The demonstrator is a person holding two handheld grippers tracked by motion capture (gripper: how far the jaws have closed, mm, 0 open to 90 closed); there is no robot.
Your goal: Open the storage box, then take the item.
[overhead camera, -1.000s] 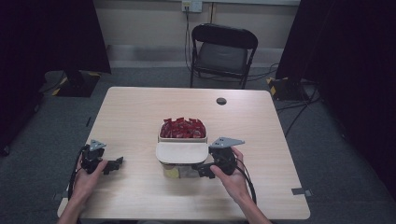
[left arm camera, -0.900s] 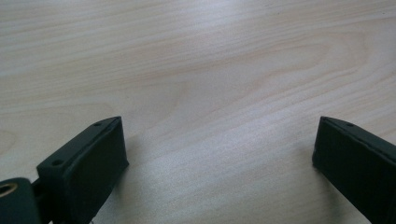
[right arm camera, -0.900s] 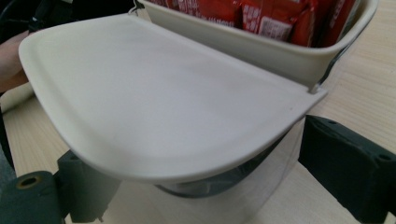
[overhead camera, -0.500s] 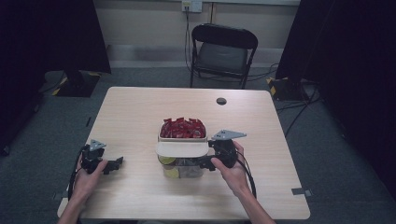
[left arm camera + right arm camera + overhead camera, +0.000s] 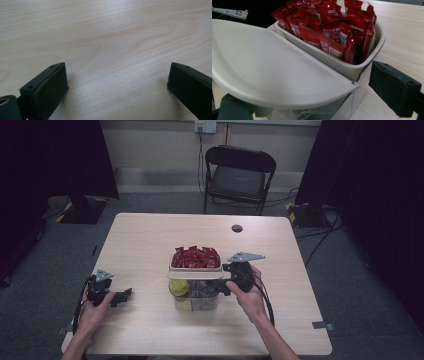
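A clear container (image 5: 200, 301) stands mid-table with a cream top tray (image 5: 195, 268) full of red packets (image 5: 196, 257). A cream lid flap (image 5: 194, 274) covers its near half. Yellow items (image 5: 176, 286) show through the clear wall. My right gripper (image 5: 223, 287) is open at the container's right side. In the right gripper view the lid flap (image 5: 269, 75) and red packets (image 5: 329, 27) loom close, and my right gripper (image 5: 312, 103) has one jaw under the flap and one outside the tray's corner. My left gripper (image 5: 125, 296) rests open on the bare table (image 5: 107, 37), far left; my left gripper (image 5: 117, 85) holds nothing.
A small black round disc (image 5: 237, 228) lies near the table's far edge. A black folding chair (image 5: 239, 175) stands beyond the table. Cables trail from both grippers toward the near edge. Bare wood lies between the left gripper and the container.
My right gripper has moved left and a little forward, up against the container's right side under the lid flap. The left gripper has stayed put.
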